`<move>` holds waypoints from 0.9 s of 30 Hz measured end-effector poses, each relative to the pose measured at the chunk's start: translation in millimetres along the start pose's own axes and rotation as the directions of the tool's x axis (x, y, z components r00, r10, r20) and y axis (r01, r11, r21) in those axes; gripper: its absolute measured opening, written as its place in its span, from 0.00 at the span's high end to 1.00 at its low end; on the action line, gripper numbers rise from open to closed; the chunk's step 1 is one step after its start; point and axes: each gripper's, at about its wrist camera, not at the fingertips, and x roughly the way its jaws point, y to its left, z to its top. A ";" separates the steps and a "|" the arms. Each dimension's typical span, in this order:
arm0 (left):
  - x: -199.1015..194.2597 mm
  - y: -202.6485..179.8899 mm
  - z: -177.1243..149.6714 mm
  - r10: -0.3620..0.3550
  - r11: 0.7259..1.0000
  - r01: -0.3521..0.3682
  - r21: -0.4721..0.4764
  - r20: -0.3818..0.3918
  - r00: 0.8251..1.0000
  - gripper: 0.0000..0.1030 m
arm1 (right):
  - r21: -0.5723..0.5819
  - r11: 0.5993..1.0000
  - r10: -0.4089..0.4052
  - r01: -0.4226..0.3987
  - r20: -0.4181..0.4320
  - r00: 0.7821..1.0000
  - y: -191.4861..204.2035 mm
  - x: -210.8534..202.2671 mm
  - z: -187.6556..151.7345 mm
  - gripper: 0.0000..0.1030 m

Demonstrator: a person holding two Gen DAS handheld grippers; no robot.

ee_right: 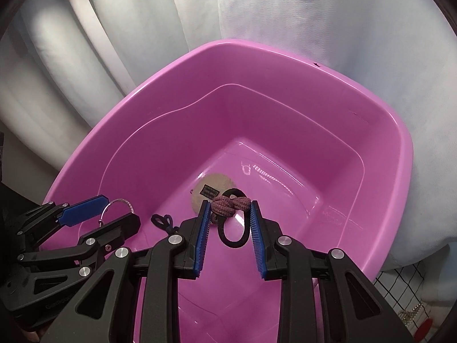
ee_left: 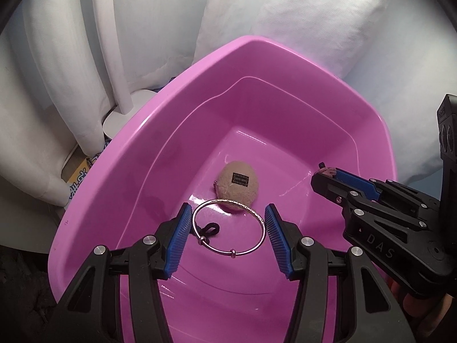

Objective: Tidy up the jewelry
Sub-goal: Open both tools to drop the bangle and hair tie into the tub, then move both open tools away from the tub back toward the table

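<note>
Over the pink tub [ee_left: 148,131], the left gripper [ee_left: 227,220] clamps a bangle [ee_left: 228,225] and the right gripper [ee_right: 230,214] clamps a hair tie [ee_right: 230,204]; next, release.

The pink plastic basin [ee_left: 137,131] stands before white draped cloth [ee_left: 314,28]. On its floor lies a beige felt egg-shaped pouch [ee_left: 238,184]. Above the floor, the left tongs [ee_left: 227,230] hold a silver metal bangle [ee_left: 228,225] between their pads, just before the pouch. To their right, the right tongs [ee_right: 230,214] clamp a mauve knotted hair tie [ee_right: 228,204] over the pouch.
</note>
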 end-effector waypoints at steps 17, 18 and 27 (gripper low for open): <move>-5.4 7.2 1.5 0.033 0.999 -0.033 -0.025 0.012 0.999 0.31 | -0.027 0.999 -0.046 0.047 0.020 0.999 6.1 -7.8 3.5 0.51; -5.9 7.7 1.3 0.034 0.999 -0.034 -0.026 0.013 0.999 0.30 | -0.027 0.999 -0.046 0.047 0.020 0.999 6.1 -7.9 3.5 0.50; -10.5 8.3 -0.5 0.045 0.999 -0.045 -0.025 0.021 0.999 0.29 | -0.029 0.998 -0.046 0.047 0.024 0.999 6.1 -9.8 3.3 0.48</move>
